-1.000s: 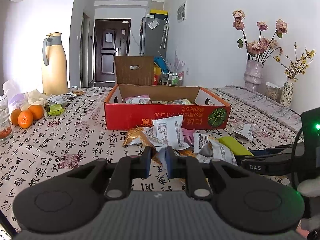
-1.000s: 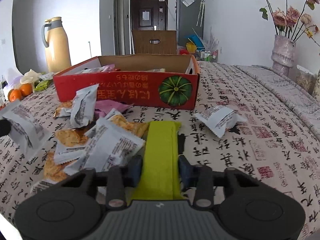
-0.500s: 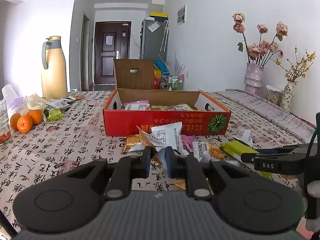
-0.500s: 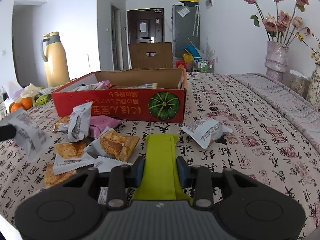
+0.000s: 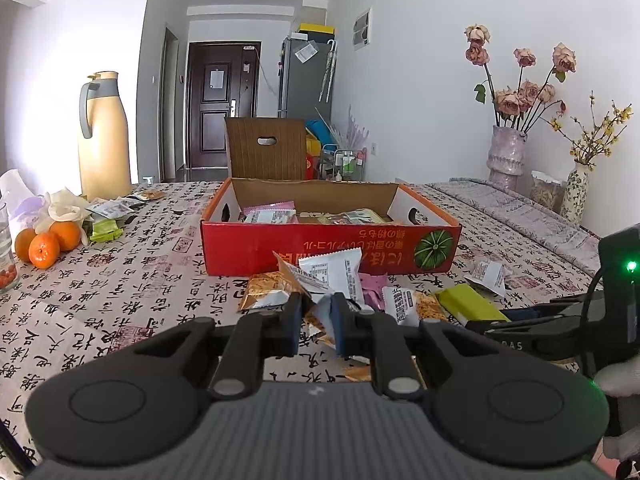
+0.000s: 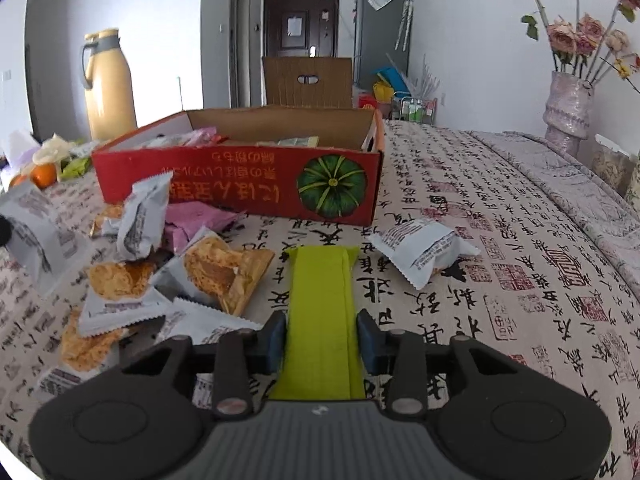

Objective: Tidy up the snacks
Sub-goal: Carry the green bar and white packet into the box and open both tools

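The red box (image 6: pixel 240 184) sits in the middle of the right wrist frame, straight ahead of both grippers and beyond the heap of loose packets (image 6: pixel 160 264), with its open top already holding a few snacks; this is the relation the coming move turns on. The right gripper (image 6: pixel 322 338) grasps a long green bar (image 6: pixel 320 300) between its two fingers, and the bar's long axis runs forward along the fingers, pointing at the box's near wall just left of the pumpkin print. In the left wrist frame the left gripper (image 5: pixel 314 324) is clenched on the corner of a white packet (image 5: pixel 332 272), which stands up in the centre of the frame in front of the box (image 5: pixel 320 248); the same packet shows at the far left edge of the right wrist frame. Both loads look lifted off the patterned tablecloth (image 6: pixel 500 240), and neither is over the box rim yet. Judging by the views, the left gripper has the shorter way to the box, while the right one, seen at the right edge of the left wrist frame, sits farther to the side. Compared with a second ago, the box has grown larger and nearer in both views, the heap has slid down the frame, and both grips hold the same things as before. One more white packet (image 6: pixel 424 250) lies alone to the right of the bar
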A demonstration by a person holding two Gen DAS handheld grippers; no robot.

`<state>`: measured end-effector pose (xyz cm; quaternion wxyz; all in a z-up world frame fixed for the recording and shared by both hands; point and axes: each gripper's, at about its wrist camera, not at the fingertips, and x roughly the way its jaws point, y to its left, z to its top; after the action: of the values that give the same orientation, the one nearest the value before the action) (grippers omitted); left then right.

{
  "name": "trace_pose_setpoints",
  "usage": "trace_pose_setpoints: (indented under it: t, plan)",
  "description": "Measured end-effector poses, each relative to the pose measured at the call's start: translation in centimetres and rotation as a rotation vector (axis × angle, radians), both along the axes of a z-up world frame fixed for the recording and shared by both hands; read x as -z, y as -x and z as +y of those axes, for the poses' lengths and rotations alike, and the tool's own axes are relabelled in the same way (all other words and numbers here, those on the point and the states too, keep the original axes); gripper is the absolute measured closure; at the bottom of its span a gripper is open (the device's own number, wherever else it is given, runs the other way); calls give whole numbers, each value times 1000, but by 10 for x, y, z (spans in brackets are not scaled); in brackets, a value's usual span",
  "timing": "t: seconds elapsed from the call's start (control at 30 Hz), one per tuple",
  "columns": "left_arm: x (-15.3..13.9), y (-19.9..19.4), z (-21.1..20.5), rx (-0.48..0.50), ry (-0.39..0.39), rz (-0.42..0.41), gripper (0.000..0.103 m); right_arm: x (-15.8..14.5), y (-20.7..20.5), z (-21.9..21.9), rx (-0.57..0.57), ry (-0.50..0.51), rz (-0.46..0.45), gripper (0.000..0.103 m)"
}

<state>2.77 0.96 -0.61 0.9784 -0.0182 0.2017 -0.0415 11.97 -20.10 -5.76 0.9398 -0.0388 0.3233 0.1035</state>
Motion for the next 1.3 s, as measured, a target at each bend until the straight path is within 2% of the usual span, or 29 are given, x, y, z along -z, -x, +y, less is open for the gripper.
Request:
trace_pose_setpoints:
  t: [0.3, 0.5, 0.93, 1.3]
  plan:
    - [-2, -2, 0, -2, 1, -7, 87, -10, -8, 1, -55, 42, 60, 70]
    - [-4, -5, 1, -6, 5, -10, 87, -24, -7, 0, -78, 101, 14, 71]
    - [-21, -24, -5, 3, -16, -57, 87, -60, 0, -5, -87, 34, -118, 71]
    - [-45, -70, -15, 7, -34, -114, 87, -83, -41, 2, -78, -56, -193, 71]
